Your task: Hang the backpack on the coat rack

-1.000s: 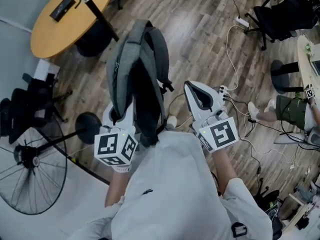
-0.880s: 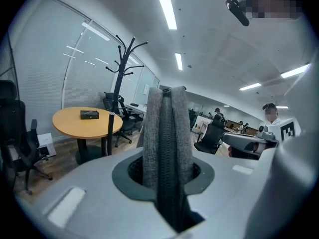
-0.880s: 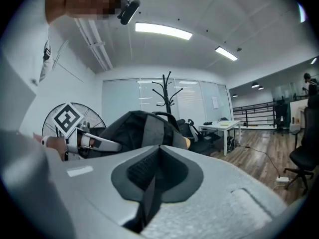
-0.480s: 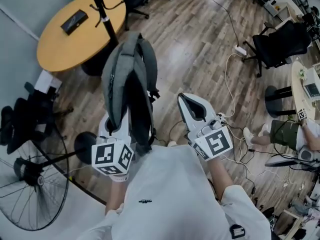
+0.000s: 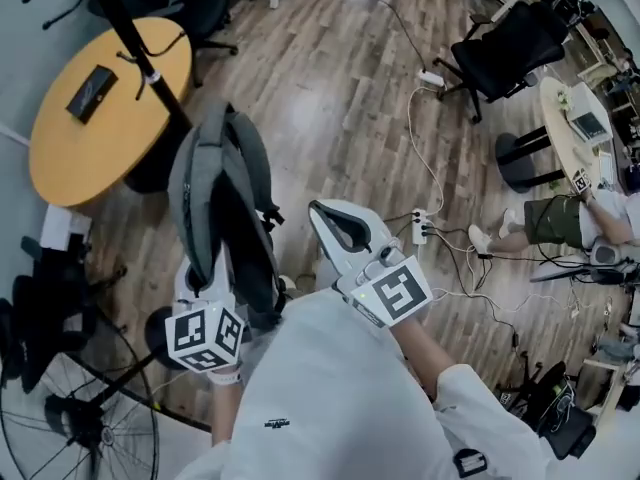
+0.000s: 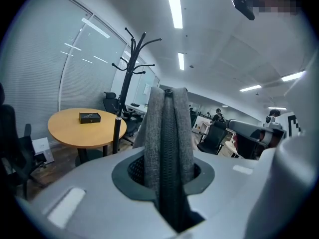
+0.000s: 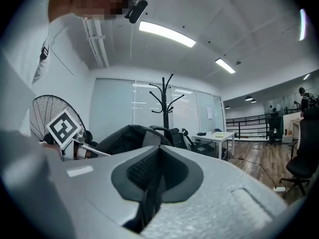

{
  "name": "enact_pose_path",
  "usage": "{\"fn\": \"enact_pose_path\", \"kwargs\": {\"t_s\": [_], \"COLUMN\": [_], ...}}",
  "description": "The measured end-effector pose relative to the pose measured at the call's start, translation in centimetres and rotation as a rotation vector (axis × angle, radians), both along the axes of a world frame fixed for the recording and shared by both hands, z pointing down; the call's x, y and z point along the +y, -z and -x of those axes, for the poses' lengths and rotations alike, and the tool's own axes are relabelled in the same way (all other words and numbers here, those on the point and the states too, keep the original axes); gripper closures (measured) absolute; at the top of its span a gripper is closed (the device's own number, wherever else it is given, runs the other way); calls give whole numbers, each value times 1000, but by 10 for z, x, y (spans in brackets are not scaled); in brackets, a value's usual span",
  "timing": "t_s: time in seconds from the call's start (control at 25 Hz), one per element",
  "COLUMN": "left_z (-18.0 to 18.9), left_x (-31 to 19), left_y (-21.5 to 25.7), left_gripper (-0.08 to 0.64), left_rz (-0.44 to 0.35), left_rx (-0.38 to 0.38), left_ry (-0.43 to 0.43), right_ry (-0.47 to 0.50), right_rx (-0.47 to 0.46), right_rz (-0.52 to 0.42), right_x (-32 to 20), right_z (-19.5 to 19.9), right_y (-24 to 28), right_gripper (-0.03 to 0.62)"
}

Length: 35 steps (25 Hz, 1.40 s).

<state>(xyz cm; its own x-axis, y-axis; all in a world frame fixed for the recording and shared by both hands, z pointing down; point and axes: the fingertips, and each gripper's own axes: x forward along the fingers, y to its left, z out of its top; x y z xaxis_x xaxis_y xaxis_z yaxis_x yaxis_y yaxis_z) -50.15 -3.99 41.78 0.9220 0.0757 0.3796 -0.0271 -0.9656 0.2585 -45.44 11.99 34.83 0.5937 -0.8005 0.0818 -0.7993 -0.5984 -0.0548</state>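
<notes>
A grey backpack (image 5: 215,203) hangs upright from my left gripper (image 5: 213,273), whose jaws are shut on its top strap (image 6: 167,133). The marker cube (image 5: 204,338) sits below it in the head view. The black coat rack (image 5: 130,30) stands at the upper left beside the round table; in the left gripper view the coat rack (image 6: 130,68) rises ahead, left of the strap. My right gripper (image 5: 335,226) floats right of the backpack, apart from it, shut with nothing held. In the right gripper view the backpack (image 7: 127,136) and coat rack (image 7: 164,101) lie beyond the gripper (image 7: 157,171).
A round yellow table (image 5: 70,138) with a black box (image 5: 88,92) stands by the rack. A standing fan (image 5: 70,418) is at the lower left. Office chairs (image 5: 505,48), a power strip (image 5: 421,226) with cables and a seated person (image 5: 560,218) are to the right.
Both grippers and the backpack have travelled across the floor. The table and rack have slid left in the head view. Both grips are unchanged.
</notes>
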Motion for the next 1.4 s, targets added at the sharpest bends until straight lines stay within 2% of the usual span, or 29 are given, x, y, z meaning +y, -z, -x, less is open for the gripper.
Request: {"fn": "enact_pose_path", "kwargs": {"t_s": [0.2, 0.44, 0.64, 0.84, 1.16, 1.4], "left_z": [-16, -51, -99, -153, -229, -265], "left_x": [12, 16, 9, 16, 27, 17], "left_y": [-9, -9, -6, -7, 13, 30], "left_gripper": [454, 454, 454, 454, 454, 454], "left_rz": [23, 10, -23, -48, -65, -64], "left_rx": [2, -5, -25, -39, -5, 60], "left_ry": [-21, -8, 11, 34, 138, 217], "right_ry": [-39, 7, 41, 69, 163, 239], "right_rx": [-31, -59, -59, -55, -56, -41], "right_rz": [-3, -35, -65, -80, -143, -148], "right_x": [18, 7, -3, 8, 12, -3], "right_z": [-22, -59, -116, -176, -267, -309], "right_y": [-16, -28, -23, -24, -14, -9], "right_gripper": [591, 591, 591, 591, 591, 591]}}
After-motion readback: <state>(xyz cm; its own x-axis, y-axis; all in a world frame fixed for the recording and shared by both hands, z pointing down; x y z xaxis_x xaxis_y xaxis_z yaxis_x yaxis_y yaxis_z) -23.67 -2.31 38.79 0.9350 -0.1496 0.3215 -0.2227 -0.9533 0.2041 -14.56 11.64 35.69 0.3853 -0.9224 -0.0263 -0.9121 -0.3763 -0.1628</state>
